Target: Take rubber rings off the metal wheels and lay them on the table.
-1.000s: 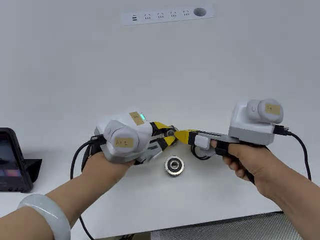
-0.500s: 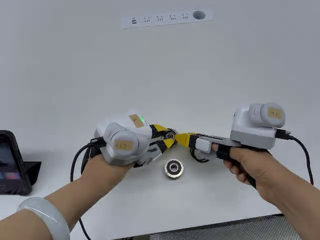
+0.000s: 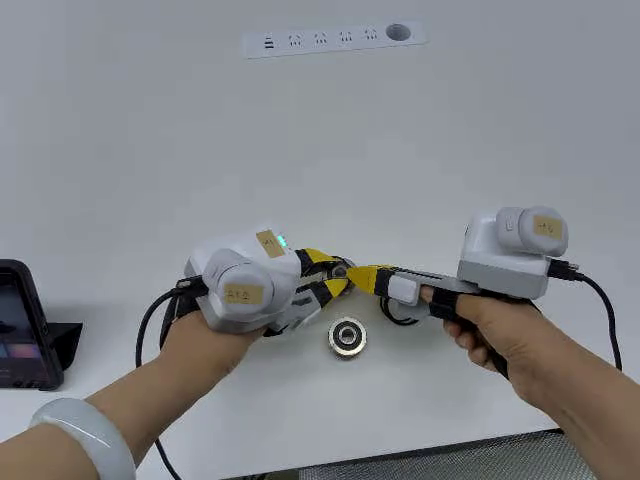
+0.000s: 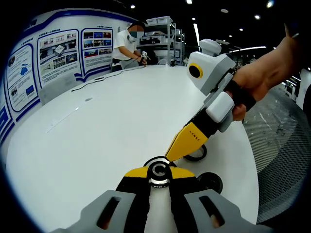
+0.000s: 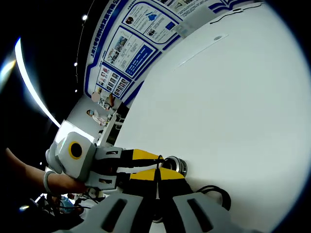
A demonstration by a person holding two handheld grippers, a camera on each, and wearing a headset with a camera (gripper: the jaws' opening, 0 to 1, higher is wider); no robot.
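My left gripper (image 3: 336,277) is shut on a small metal wheel (image 3: 343,267) and holds it above the white table (image 3: 300,150). In the left gripper view the wheel (image 4: 159,169), with a black rubber ring around it, sits between the yellow jaws. My right gripper (image 3: 358,274) comes in from the right with its jaws together on the rim of that ring. In the right gripper view the wheel (image 5: 176,165) lies just past its tips (image 5: 158,171). A second wheel (image 3: 347,336) lies on the table below. A loose black ring (image 3: 400,312) lies beside it.
A dark tablet on a stand (image 3: 22,322) sits at the table's left edge. A white power strip (image 3: 335,36) lies at the far side. Black cables trail from both grippers. The table's front edge (image 3: 400,450) runs close to the person's forearms.
Both grippers stay joined at the held wheel. The view has shifted only slightly.
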